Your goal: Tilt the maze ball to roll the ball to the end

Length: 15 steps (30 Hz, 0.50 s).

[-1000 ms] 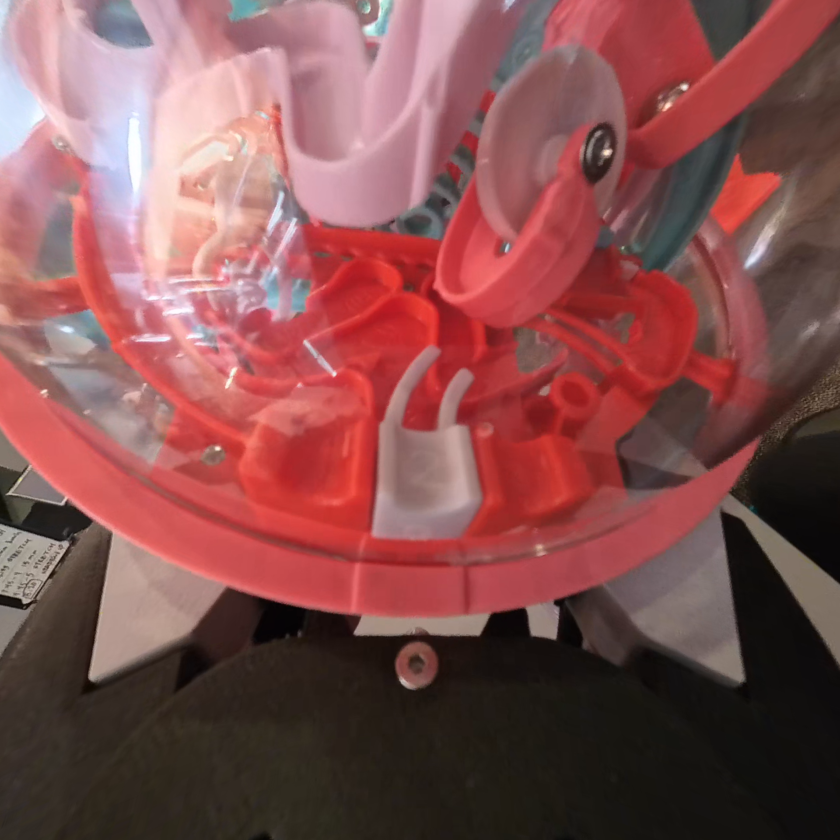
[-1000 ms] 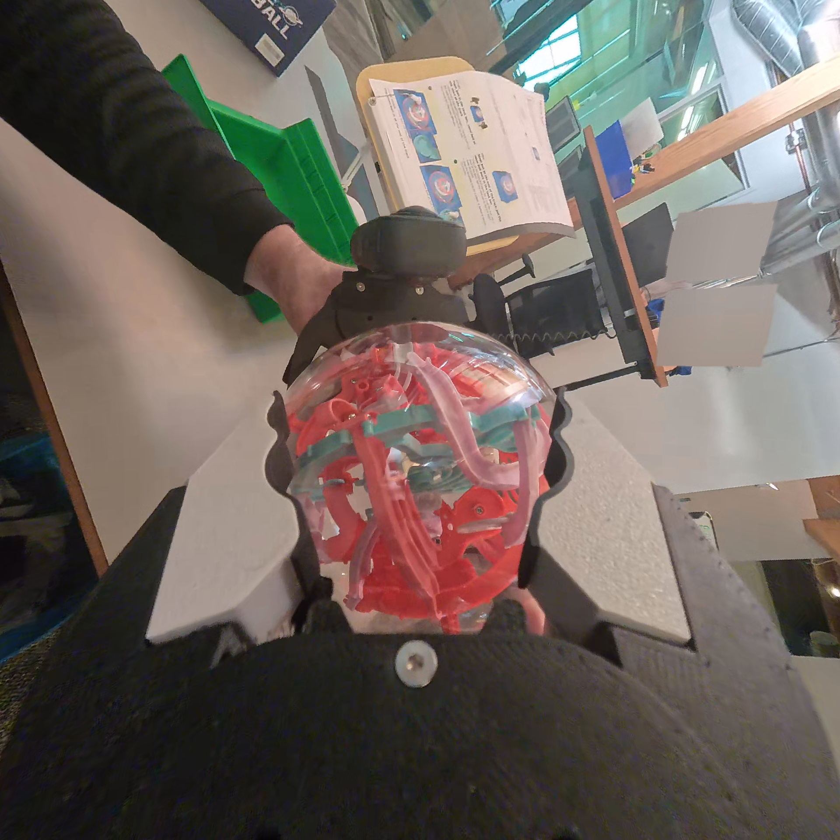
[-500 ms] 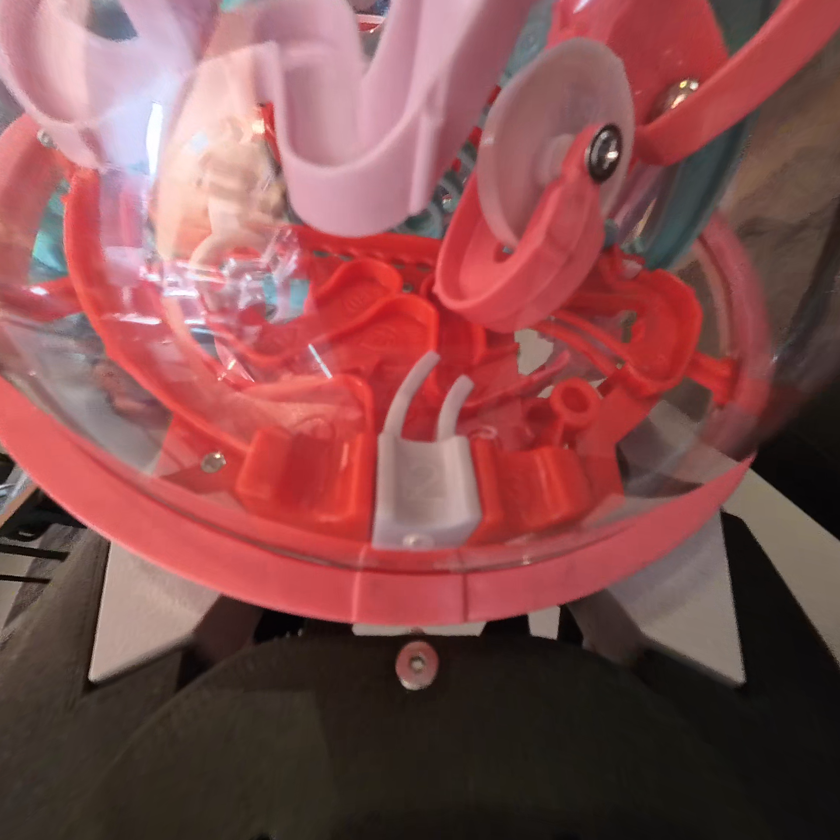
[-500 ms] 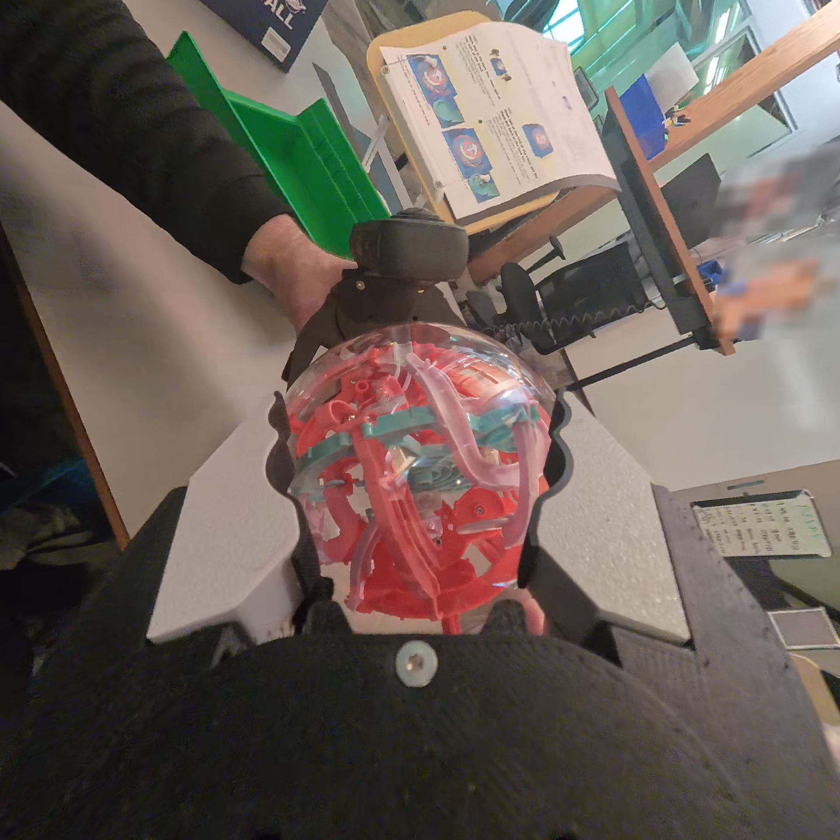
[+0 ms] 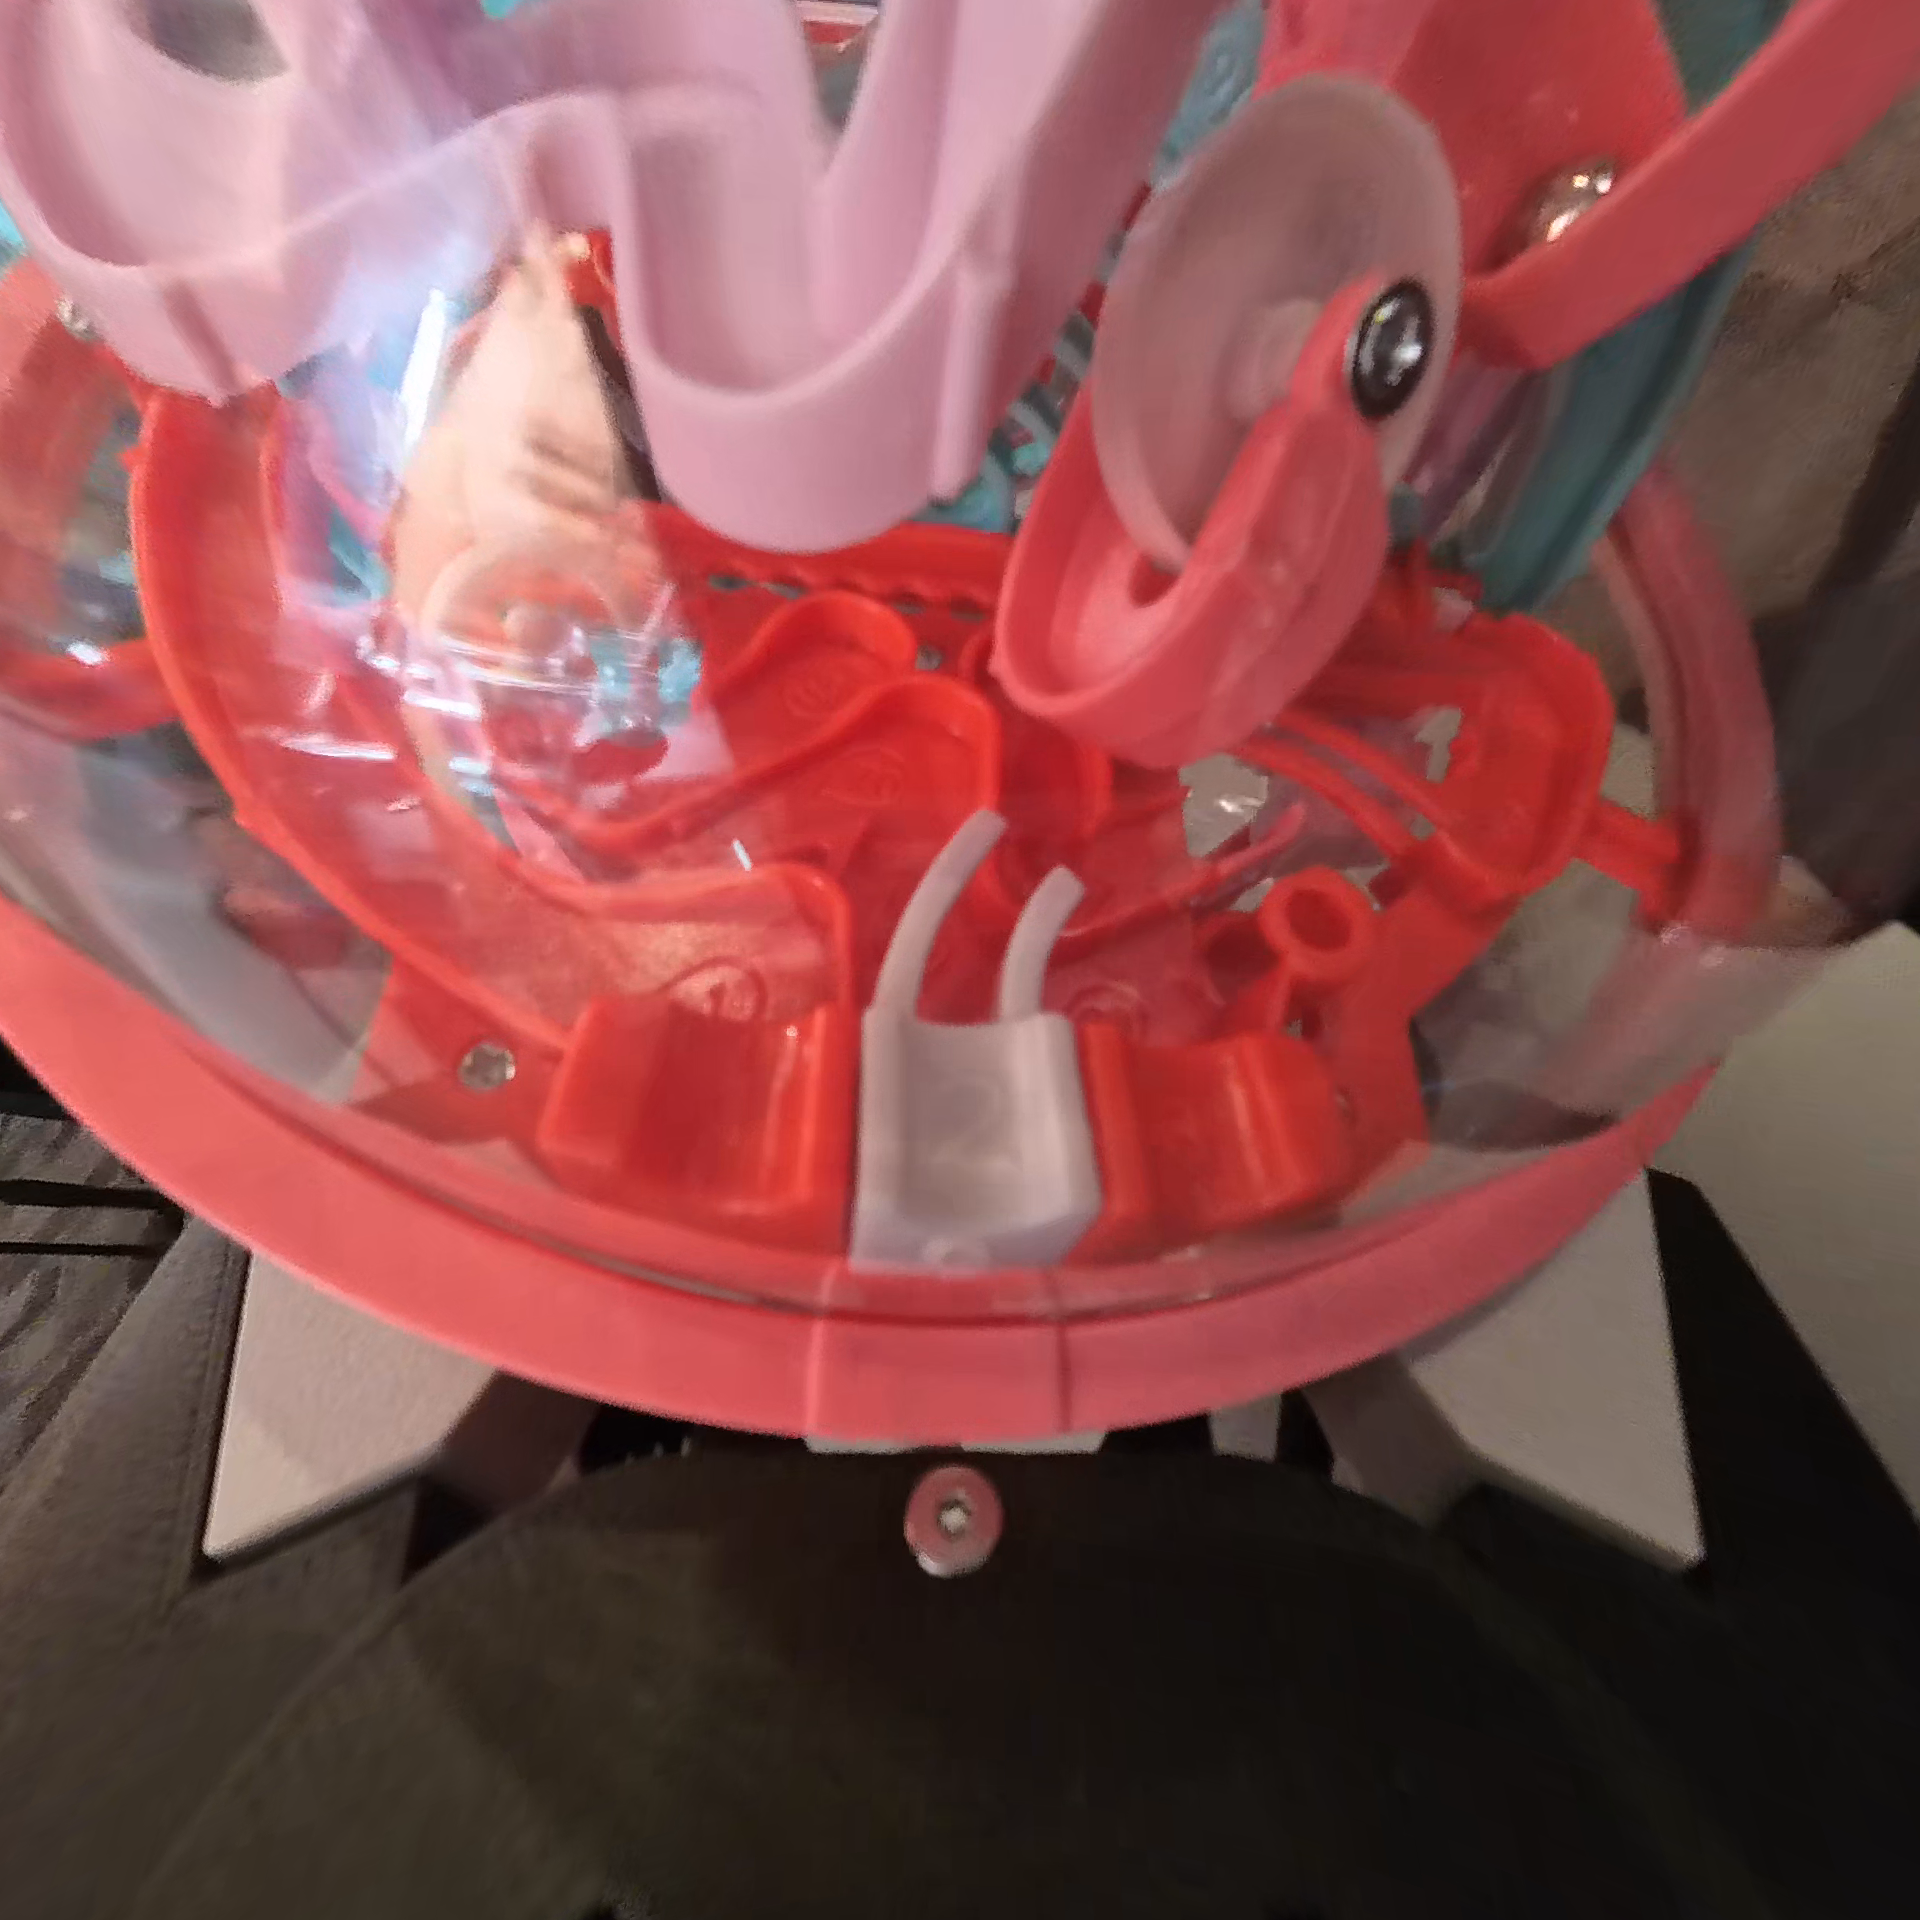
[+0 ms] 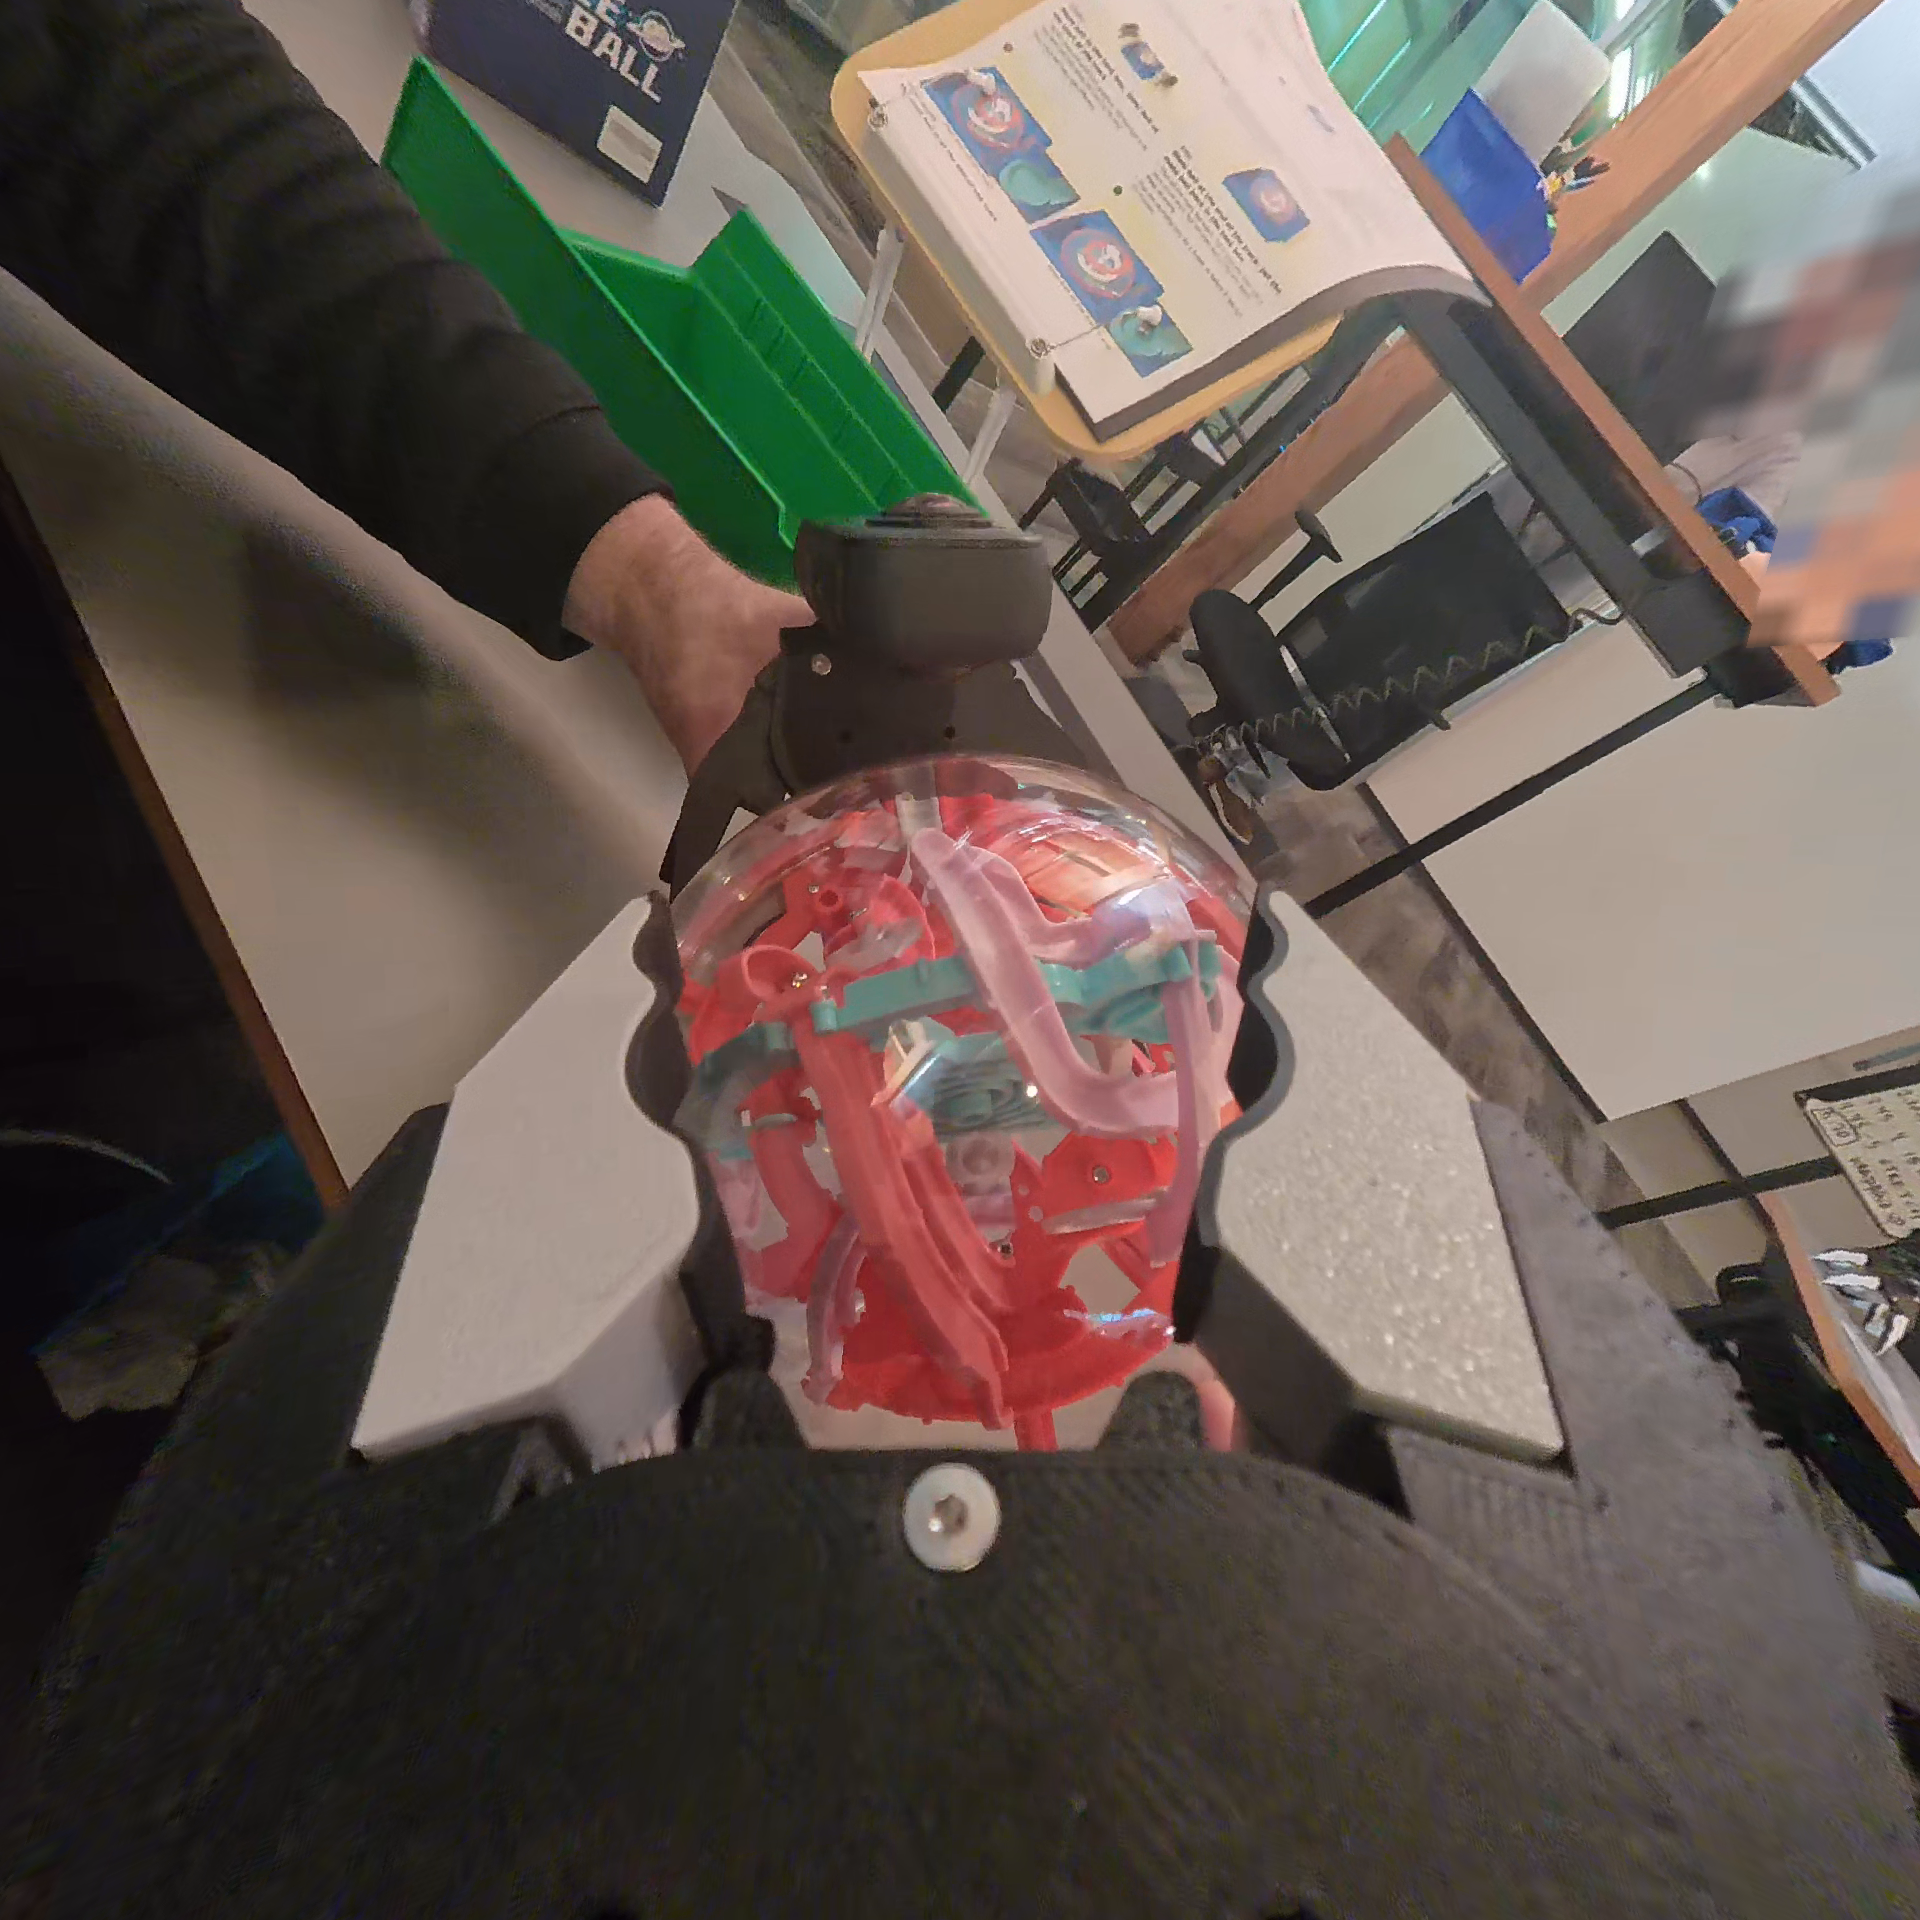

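Maze ball (image 6: 951,1101), a clear plastic sphere packed with red, pink and teal tracks, sits clamped between the two white-padded fingers (image 6: 540,1226) of the right hand-held gripper (image 6: 951,1049), whose pads press its left and right sides. At the far side of the sphere the left hand-held gripper (image 6: 883,727), black and topped by a dark rounded camera housing, meets it from the opposite direction, a hand (image 6: 675,634) in a black sleeve (image 6: 312,301) grasping it. In the left wrist view the maze ball (image 5: 883,727) fills nearly the whole frame, its red equator band (image 5: 935,1361) lying just above the left hand-held gripper (image 5: 951,1434); the white fingers (image 5: 322,1444) reach under the sphere and spread wide around it, though their contact points are hidden, so a firm grip cannot be confirmed. A small grey slotted piece (image 5: 971,1132) stands between two red blocks inside the shell. Beyond the sphere in the right wrist view lie a pale grey counter (image 6: 364,727), a green plastic tray (image 6: 686,343), a dark blue box (image 6: 582,73) and a printed instruction sheet (image 6: 1153,187) on a board.
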Tool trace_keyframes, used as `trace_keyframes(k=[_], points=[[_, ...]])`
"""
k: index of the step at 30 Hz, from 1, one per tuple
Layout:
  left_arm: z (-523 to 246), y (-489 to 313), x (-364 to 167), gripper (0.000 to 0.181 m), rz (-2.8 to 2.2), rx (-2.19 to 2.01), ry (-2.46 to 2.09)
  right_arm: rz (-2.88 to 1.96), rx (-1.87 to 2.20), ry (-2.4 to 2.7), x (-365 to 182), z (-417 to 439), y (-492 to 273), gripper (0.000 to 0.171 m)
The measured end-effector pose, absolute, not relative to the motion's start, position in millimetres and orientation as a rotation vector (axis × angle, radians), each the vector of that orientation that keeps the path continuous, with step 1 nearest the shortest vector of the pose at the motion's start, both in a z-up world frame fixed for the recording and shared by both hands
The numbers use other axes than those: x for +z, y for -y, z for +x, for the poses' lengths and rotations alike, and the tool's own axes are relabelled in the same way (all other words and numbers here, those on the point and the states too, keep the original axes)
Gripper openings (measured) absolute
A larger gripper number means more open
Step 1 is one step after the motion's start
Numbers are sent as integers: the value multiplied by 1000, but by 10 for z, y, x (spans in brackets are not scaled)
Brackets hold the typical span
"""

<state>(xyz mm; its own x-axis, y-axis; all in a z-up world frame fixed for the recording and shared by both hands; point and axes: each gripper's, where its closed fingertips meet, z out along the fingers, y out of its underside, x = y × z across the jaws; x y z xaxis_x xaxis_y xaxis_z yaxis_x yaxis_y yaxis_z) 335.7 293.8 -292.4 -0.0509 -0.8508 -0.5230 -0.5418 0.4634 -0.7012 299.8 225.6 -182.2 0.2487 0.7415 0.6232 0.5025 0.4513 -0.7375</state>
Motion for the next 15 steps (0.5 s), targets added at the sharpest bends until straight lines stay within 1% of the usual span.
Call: trace_keyframes(k=[15], points=[[3376,-3030,-3427,157,-1289,-450,-1787,-1269,331,1343,-2230,3092,-2474,106]])
